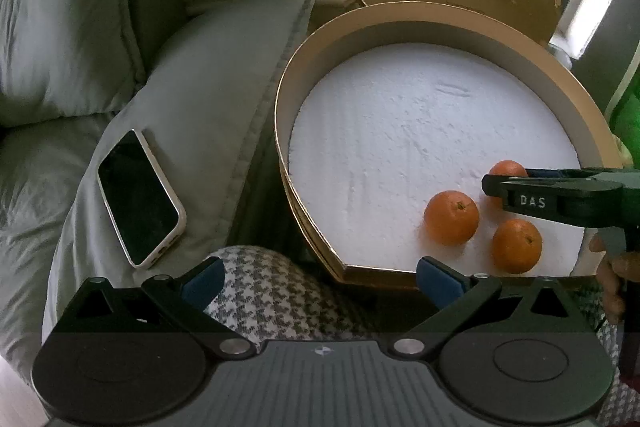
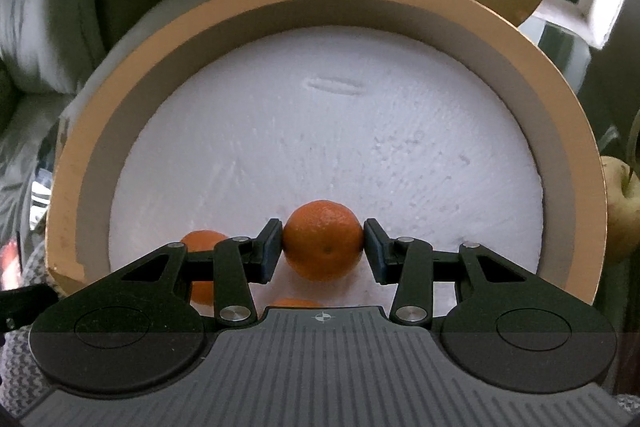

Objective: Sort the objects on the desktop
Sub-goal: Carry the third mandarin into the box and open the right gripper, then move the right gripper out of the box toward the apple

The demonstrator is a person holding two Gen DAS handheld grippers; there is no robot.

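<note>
The right gripper point(image 2: 323, 247) clamps a tangerine point(image 2: 323, 239) over the near edge of the round box point(image 2: 560, 131), two more tangerines point(image 1: 451, 217) just beside it on the white foam floor point(image 1: 400, 131) — most of it bare. The left gripper point(image 1: 320, 279) hangs wide, holding nothing, outside the rim, a phone point(image 1: 138, 199) lying well apart.
</note>
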